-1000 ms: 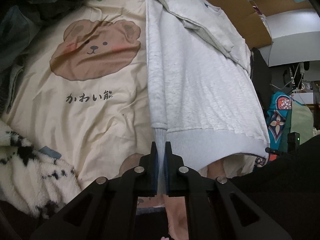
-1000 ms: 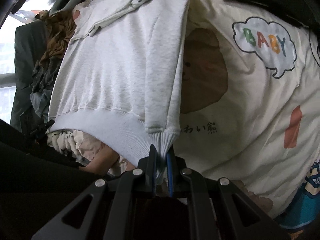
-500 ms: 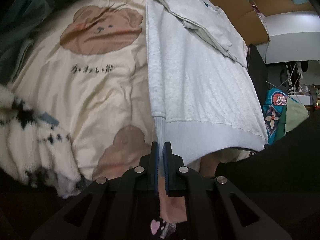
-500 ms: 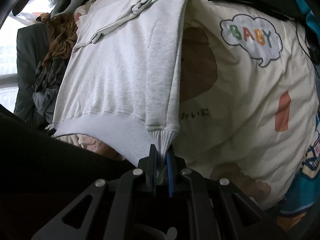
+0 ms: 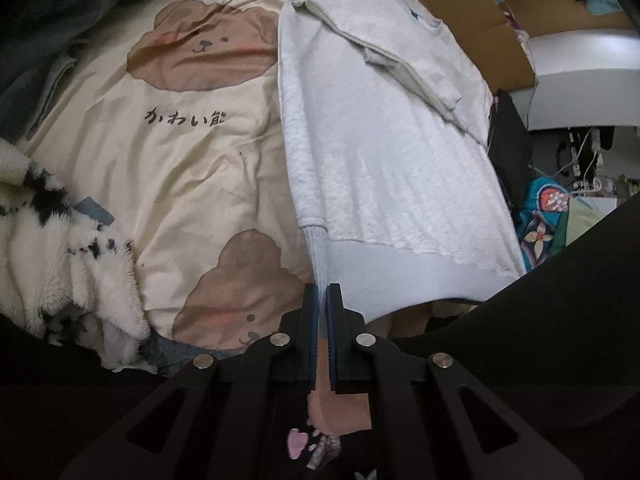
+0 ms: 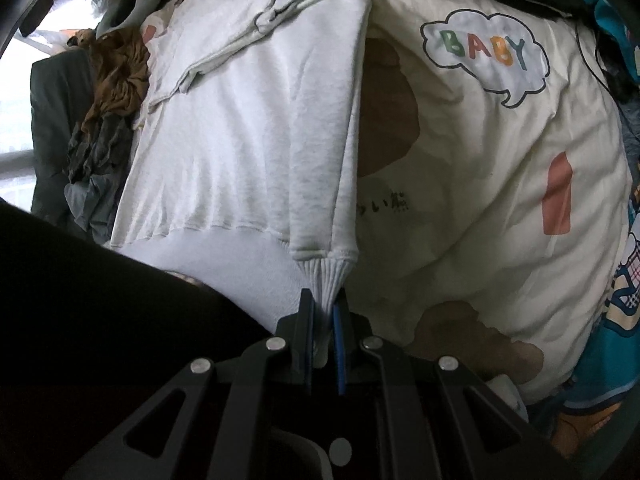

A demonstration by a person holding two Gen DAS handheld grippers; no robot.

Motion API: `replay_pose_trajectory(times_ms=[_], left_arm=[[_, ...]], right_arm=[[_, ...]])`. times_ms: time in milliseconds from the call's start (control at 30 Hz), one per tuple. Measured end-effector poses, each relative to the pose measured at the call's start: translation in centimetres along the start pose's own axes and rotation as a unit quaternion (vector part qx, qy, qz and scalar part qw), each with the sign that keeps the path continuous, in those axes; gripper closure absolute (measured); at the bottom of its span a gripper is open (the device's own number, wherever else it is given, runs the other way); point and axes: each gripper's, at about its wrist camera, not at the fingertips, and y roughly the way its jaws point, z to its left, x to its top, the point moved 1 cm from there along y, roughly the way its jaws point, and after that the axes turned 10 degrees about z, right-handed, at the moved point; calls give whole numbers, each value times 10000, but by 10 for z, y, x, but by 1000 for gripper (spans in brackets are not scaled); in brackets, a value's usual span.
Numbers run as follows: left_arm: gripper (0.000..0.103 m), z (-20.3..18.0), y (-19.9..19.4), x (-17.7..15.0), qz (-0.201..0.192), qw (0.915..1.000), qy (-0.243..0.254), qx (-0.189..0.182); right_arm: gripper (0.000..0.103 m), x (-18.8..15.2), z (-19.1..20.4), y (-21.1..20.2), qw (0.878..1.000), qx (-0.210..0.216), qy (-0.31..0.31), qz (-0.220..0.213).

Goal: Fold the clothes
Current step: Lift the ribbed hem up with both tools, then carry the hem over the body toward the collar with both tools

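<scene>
Compared with a second ago, both views sit a little farther back from the bed: more of the bear-print duvet shows near the left gripper, including a second brown bear, and the grey sweatshirt hem has drawn slightly away from the camera. The grip itself looks unchanged.

The sweatshirt lies spread lengthwise on the duvet, collar at the far end, waistband near, with a sleeve folded across the far chest. The left gripper is clamped on the ribbed cuff at the sweatshirt's near left corner, the knit pinched flat between its blue pads. The right gripper is likewise closed on a ribbed cuff at the opposite near corner, with the sweatshirt stretching away to the far left and the duvet with its "BABY" cloud to the right.

A dark sleeve covers the near right of the left view and hides part of the waistband; a similar dark mass blocks the near left of the right view. The heap of clothes on the far left is too jumbled to identify.
</scene>
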Motion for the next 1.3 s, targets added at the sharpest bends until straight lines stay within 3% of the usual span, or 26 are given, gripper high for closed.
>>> replay_pose_trajectory(times_ms=[667,1033,1300], left_arm=[[100,-47,-63,28,-811,9951,306,-484],[100,-72,-108,77,-1289,9867,532,-836],[101,-89,-140,116,-1579,9823,524,-859]], right_arm=[[96,32,47,-71,9973,100,-372,-622],[96,72,79,-126,9924,30,-599,-1071],[96,99,102,-162,9874,338,-789,-1326]])
